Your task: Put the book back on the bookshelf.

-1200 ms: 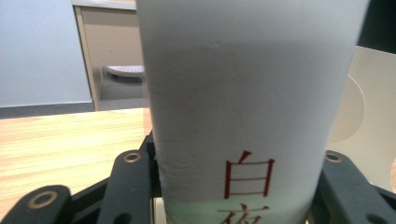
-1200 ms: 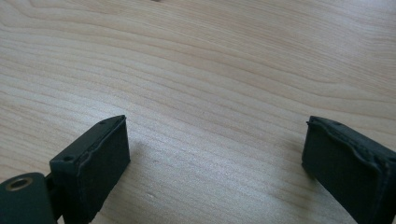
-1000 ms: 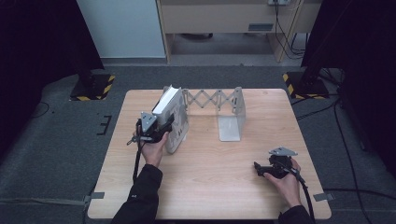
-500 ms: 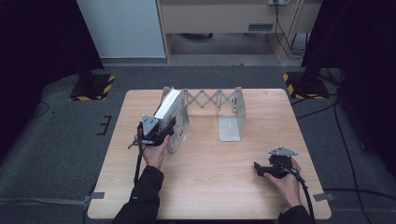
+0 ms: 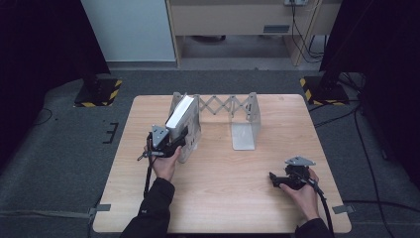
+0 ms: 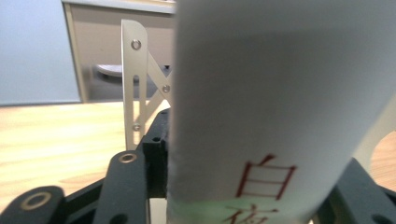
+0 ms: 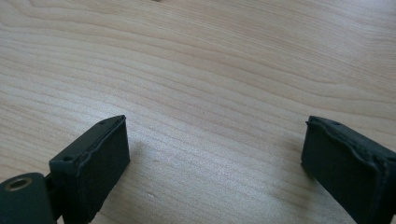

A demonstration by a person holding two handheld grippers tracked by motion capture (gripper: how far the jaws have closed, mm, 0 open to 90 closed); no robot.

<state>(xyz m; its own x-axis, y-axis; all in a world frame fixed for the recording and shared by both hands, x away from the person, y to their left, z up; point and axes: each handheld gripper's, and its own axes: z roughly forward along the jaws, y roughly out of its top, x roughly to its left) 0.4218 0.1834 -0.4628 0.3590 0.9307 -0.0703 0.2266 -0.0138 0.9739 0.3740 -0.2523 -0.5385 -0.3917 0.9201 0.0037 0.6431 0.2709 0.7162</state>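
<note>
A white book (image 5: pixel 180 112) with red characters on its spine (image 6: pixel 280 116) stands almost upright at the left end of an extendable metal book rack (image 5: pixel 228 105). My left gripper (image 5: pixel 177 140) is shut on the book's near lower edge, with its black jaws on either side of the book in the left gripper view (image 6: pixel 245 186). The rack's upright end plate (image 6: pixel 133 84) rises just behind the book. My right gripper (image 5: pixel 274 178) rests low over the wooden table (image 5: pixel 223 198) at the front right, its jaws wide apart (image 7: pixel 215 158) with bare wood between them.
The rack's right end plate (image 5: pixel 245 130) stands mid-table, with open space between the two ends. Stands with yellow-black striped bases (image 5: pixel 96 92) (image 5: pixel 324 89) sit on the floor beyond both back corners. A cabinet (image 5: pixel 237 20) is behind the table.
The left gripper has brought the book slightly nearer and more upright against the rack's left end. The right gripper has stayed where it was.
</note>
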